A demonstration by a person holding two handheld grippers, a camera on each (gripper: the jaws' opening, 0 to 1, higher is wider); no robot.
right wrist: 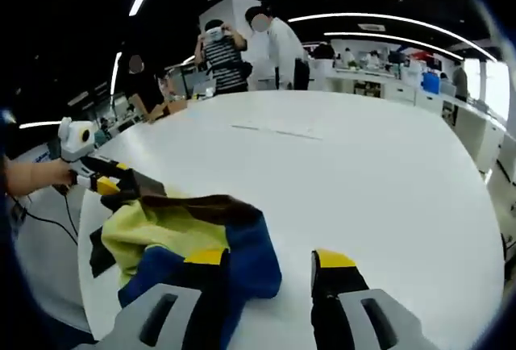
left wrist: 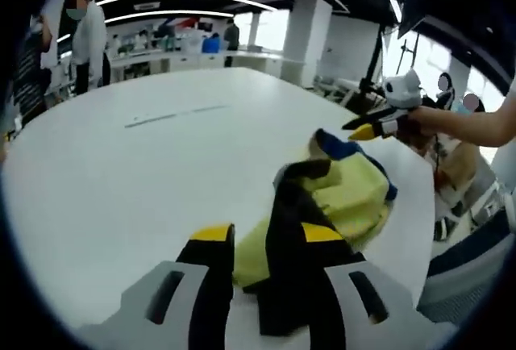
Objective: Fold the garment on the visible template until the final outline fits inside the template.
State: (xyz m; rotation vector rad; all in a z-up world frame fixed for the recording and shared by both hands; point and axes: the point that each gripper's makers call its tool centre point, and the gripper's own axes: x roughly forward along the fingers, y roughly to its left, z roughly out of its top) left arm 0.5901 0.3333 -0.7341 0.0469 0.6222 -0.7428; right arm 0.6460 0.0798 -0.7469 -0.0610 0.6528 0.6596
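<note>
The surface (left wrist: 121, 172) is a big white oval with a faint line marking (left wrist: 173, 114) far across it; I cannot tell whether that is the template, and no outline shows under the garment (left wrist: 343, 197). The garment lies bunched near the surface's edge, a yellow body with black and blue parts, nowhere near flat.

The main risk, in my judgement, is the edge. The cloth sits close to it on the person's side, and a pull toward the body could drag part of it over and out of the workspace.

Next is the fold itself. With the cloth crumpled and no template seen beneath it, any fold made here may end outside the outline, so it likely needs carrying and spreading first.

In the left gripper view, the left gripper (left wrist: 266, 241) has a black strip of garment running between its jaws, which look closed on it. In the right gripper view, the right gripper (right wrist: 270, 263) has its jaws apart, the left one lying over the blue part, nothing clamped. With only 1 grip, a lift would let the rest swing and twist.

A black corner (right wrist: 101, 253) lies loose and could tuck under unseen
</note>
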